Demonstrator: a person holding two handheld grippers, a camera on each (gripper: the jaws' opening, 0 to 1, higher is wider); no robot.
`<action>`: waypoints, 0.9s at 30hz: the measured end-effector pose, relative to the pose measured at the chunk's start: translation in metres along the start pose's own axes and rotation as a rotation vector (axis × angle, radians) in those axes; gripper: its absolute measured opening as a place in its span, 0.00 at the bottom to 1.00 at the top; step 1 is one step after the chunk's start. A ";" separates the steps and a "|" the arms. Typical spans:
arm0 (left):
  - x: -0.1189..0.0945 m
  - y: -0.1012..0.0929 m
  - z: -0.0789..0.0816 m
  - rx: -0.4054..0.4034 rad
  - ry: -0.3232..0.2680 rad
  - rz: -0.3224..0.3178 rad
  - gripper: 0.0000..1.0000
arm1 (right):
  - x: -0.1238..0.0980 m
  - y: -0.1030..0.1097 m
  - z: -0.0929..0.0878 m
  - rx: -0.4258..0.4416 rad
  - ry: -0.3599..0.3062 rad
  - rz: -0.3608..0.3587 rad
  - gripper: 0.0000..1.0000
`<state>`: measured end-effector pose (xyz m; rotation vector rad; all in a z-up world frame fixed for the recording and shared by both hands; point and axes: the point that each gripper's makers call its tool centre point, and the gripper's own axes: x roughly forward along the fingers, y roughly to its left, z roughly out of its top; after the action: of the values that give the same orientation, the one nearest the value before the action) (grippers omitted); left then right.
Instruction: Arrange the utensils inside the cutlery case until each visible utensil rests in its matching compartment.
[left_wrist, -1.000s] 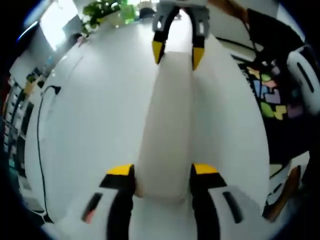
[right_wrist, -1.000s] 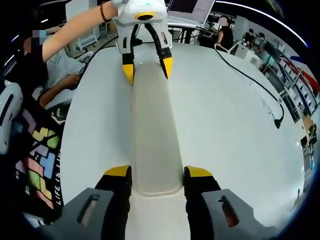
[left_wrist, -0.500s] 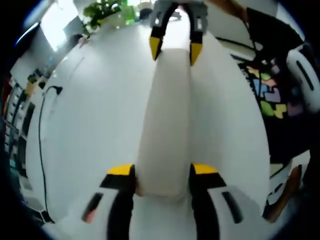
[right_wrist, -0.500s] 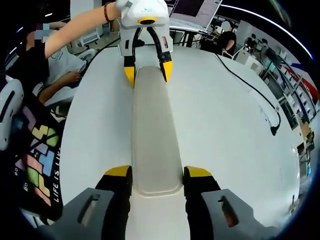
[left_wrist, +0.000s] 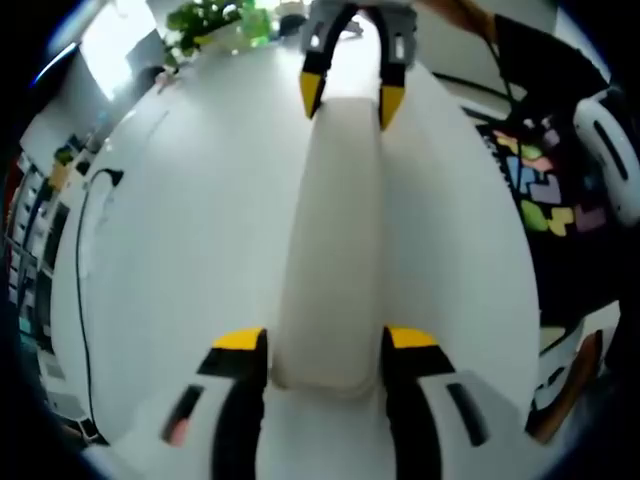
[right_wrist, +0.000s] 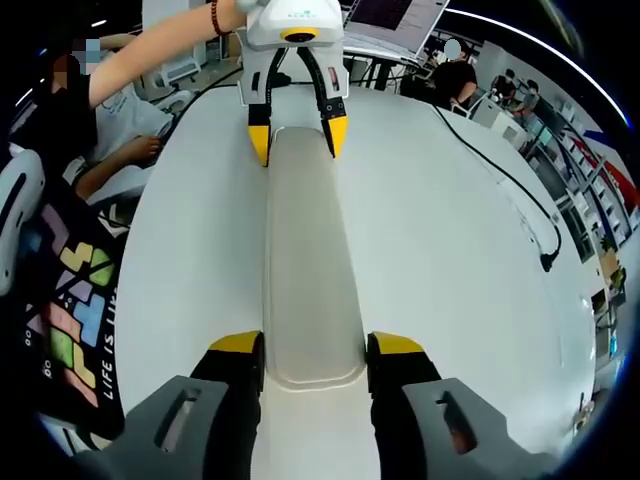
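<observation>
A long, narrow white cutlery case (left_wrist: 330, 230) lies lengthwise on the white table (left_wrist: 180, 220); nothing of its inside or any utensil can be seen. My left gripper (left_wrist: 325, 345) is shut on its near end, one yellow-tipped jaw on each long side. At the far end, my right gripper (left_wrist: 345, 95) clamps the case the same way. In the right gripper view the case (right_wrist: 305, 250) runs away from my right gripper (right_wrist: 312, 350) to my left gripper (right_wrist: 297, 135), held by a person's bare forearm.
A black cable (right_wrist: 500, 175) crosses the table on one side, also seen as a cable (left_wrist: 85, 230) near the edge. A laptop (right_wrist: 385, 20) stands at the far end. A person in a patterned dark shirt (left_wrist: 540, 180) is close to the table's edge. A plant (left_wrist: 205, 20) stands beyond.
Both views have shifted only slightly. The grippers keep their hold on the two ends of the case, which stays on the table.
</observation>
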<state>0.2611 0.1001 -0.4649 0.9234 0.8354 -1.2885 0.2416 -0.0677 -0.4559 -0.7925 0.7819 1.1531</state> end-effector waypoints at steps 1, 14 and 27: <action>-0.001 0.000 0.000 -0.004 -0.002 0.001 0.51 | 0.000 0.000 0.000 0.000 0.001 -0.002 0.43; -0.009 -0.001 0.001 -0.029 -0.016 0.007 0.49 | -0.004 -0.001 -0.006 0.004 0.010 -0.011 0.43; -0.011 0.004 0.010 -0.037 -0.055 0.005 0.45 | -0.017 -0.003 0.005 -0.004 -0.015 -0.011 0.40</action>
<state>0.2639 0.0951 -0.4506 0.8566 0.8109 -1.2841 0.2414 -0.0723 -0.4391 -0.7900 0.7621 1.1495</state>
